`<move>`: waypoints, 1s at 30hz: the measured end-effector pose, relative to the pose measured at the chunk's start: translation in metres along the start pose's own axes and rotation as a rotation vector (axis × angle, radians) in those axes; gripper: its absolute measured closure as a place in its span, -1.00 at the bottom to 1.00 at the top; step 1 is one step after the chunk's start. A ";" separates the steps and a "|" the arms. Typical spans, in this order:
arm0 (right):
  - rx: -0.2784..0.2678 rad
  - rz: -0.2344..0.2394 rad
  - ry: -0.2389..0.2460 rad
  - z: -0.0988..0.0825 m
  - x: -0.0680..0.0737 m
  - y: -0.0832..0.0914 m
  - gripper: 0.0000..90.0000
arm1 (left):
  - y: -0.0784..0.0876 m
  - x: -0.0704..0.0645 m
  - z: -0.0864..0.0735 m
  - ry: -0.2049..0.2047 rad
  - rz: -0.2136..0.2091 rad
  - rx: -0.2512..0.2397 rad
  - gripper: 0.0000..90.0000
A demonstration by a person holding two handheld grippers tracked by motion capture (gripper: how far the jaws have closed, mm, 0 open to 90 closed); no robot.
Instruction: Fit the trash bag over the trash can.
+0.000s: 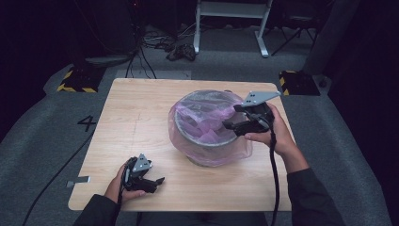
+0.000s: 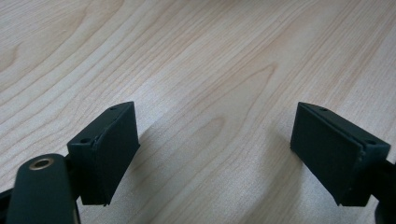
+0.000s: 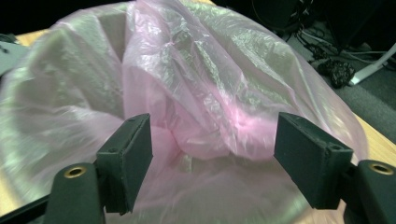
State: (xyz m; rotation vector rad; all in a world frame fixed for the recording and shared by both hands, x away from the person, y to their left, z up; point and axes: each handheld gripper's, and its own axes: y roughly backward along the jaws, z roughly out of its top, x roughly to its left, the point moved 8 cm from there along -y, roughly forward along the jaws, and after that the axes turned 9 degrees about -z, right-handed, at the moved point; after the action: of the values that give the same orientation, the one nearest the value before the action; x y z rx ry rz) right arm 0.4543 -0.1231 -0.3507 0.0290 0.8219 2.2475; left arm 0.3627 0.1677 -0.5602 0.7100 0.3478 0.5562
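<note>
Forearms in dark sleeves enter from the bottom of the high view, each hand holding a gripper over the wooden table [image 1: 141, 117], the largest thing in the scene. On the table's right half, just right of centre, stands the grey bin [image 1: 188, 127], upright, its round mouth facing straight up and its axis vertical. A thin pink bag [image 1: 207, 141] is draped over it: the film hangs down the outer wall to the tabletop and sags in loose folds into the opening, bunched toward the far right of the rim.

At the bin's right rim, the right gripper [image 1: 229, 125] points left across the mouth. Its jaws stand wide apart in the right gripper view [image 3: 212, 154], with crumpled pink film between them but neither pad pressing on it.

Near the front left corner, well apart from the bin, the left gripper [image 1: 157, 181] lies low over the bare wood, pointing right. Its jaws are spread wide [image 2: 215, 154] with nothing but wood grain between them.
</note>
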 end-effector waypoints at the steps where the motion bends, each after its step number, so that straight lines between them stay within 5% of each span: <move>1: -0.008 -0.001 -0.003 -0.002 -0.001 0.004 -0.40 | 0.000 0.000 0.000 0.000 0.000 0.000 -0.67; 13: -0.049 -0.025 -0.019 -0.024 -0.007 0.039 -0.48 | 0.000 0.000 0.000 0.001 0.000 0.000 -0.67; 30: -0.005 -0.049 0.047 -0.053 0.004 0.059 -0.48 | 0.000 0.000 0.000 0.003 0.001 0.000 -0.67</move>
State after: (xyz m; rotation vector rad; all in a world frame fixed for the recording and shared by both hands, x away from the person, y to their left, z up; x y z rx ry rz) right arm 0.4008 -0.1805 -0.3601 -0.0455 0.8332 2.2113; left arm 0.3626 0.1677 -0.5602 0.7089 0.3504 0.5581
